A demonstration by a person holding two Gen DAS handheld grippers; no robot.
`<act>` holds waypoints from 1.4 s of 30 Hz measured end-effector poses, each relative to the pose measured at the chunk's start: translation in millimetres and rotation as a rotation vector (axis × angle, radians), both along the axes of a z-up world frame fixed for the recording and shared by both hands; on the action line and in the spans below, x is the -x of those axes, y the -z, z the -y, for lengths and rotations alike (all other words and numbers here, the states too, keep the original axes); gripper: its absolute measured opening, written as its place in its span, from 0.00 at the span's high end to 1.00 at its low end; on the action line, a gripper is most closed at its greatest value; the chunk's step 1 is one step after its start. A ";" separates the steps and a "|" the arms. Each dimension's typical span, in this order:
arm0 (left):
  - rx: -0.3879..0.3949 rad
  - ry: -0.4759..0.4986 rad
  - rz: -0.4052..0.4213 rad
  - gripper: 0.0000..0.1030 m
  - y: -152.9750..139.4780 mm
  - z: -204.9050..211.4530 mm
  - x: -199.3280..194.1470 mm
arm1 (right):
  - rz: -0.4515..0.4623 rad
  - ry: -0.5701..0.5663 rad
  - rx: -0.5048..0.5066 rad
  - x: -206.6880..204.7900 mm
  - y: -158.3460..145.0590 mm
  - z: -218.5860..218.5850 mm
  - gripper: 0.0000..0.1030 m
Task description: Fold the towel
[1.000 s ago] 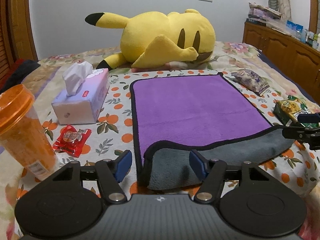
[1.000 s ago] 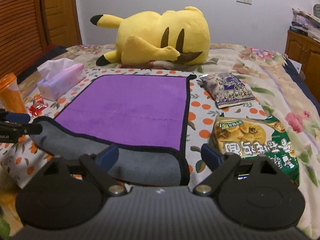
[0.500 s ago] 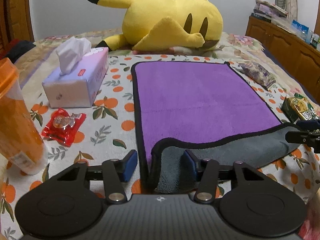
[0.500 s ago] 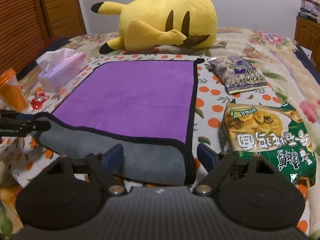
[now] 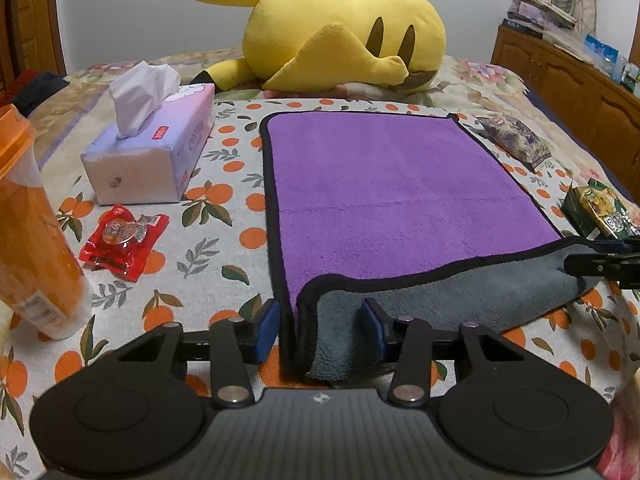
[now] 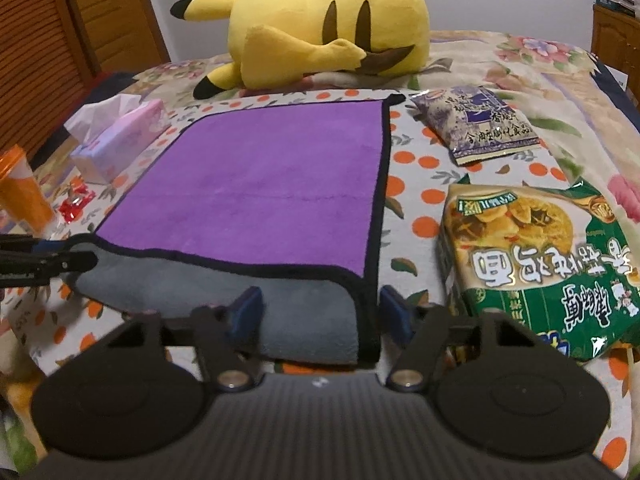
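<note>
Towel [image 5: 384,184] (grey underside up), claws [image 5: 320,326] straddling corners

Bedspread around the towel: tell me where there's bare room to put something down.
Free: the strip of bedspread between the tissue box and the towel, and the patch between the towel's right edge and the green noodle packet. Crowded: the left side, where the orange cup and red candy packet sit close, and the far right, with the purple snack bag.
</note>
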State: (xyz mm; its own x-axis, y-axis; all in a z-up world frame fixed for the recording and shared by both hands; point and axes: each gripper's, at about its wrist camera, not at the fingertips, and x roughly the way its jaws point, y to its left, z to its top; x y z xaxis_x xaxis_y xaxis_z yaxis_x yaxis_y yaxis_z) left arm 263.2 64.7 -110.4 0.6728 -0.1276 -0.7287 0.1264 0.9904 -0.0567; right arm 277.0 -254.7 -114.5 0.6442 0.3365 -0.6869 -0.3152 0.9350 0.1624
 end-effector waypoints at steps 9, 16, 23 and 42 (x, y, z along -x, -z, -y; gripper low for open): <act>-0.024 0.004 0.021 0.72 -2.5 3.7 2.6 | 0.000 -0.013 0.028 -2.3 1.2 1.6 0.76; -0.025 0.017 0.034 0.87 -6.4 6.0 4.5 | 0.017 -0.031 0.058 -1.4 0.6 1.4 0.88; -0.040 0.059 0.054 0.92 -12.3 14.4 9.4 | 0.049 -0.045 0.066 1.0 -5.6 1.0 0.95; 0.016 0.045 0.163 0.94 -38.9 12.8 16.7 | 0.135 -0.058 0.020 2.1 -22.4 7.1 0.96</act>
State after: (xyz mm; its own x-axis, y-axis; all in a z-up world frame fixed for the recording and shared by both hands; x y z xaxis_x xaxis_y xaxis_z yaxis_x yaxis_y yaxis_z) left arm 246.5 51.9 -71.5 0.7753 -0.1708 -0.6081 0.1795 0.9826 -0.0471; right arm 274.9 -261.7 -92.0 0.7113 0.3630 -0.6019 -0.3863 0.9173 0.0967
